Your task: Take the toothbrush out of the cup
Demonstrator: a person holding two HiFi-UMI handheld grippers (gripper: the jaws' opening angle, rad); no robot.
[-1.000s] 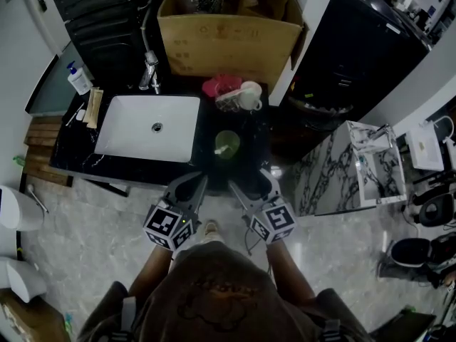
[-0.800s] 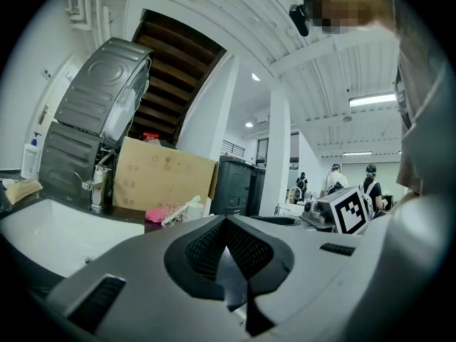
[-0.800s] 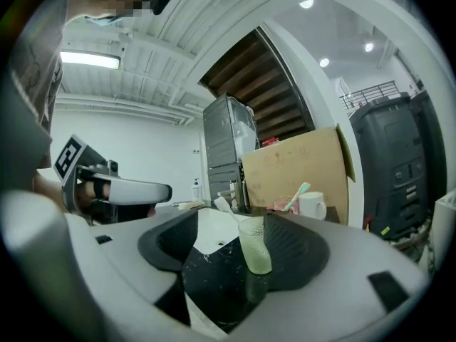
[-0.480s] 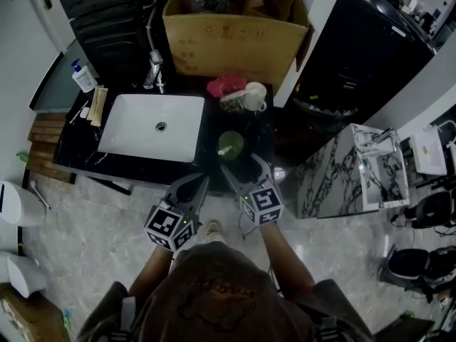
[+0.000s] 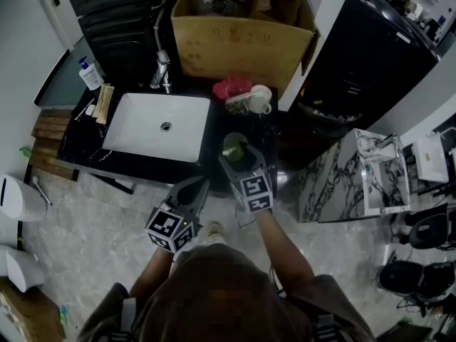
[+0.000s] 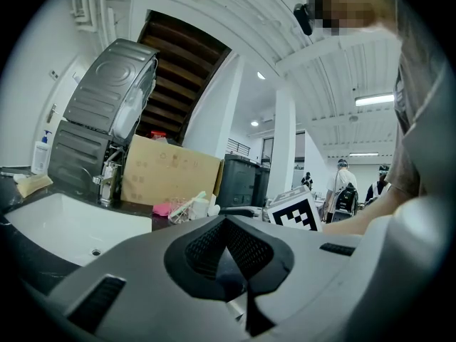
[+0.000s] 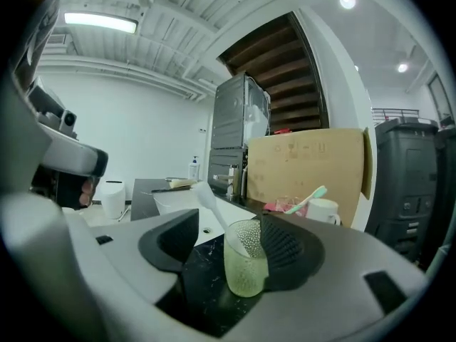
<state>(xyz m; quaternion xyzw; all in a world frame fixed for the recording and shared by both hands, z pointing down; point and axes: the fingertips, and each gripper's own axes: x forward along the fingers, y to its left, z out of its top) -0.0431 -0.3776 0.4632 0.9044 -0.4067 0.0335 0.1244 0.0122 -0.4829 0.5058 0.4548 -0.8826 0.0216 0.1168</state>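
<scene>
Left gripper [image 5: 200,184]: nearest, held short of counter [image 5: 80,140] edge; jaws pressed together, nothing between.
Right gripper [image 7: 229,237]: further forward, over counter; jaws spread wide, just been closing. Cup [image 7: 246,269] stands between them. Left pad clear of cup; right pad close beside cup wall, contact not determinable. No grasp.
Cup: green, translucent, upright on counter, right of sink [image 5: 135,130].
Toothbrush [image 7: 217,212]: white, in cup, leaning left, head above rim.
Beyond: mug [image 5: 261,98], faucet [image 5: 163,70], box [image 5: 235,45] at rear.
</scene>
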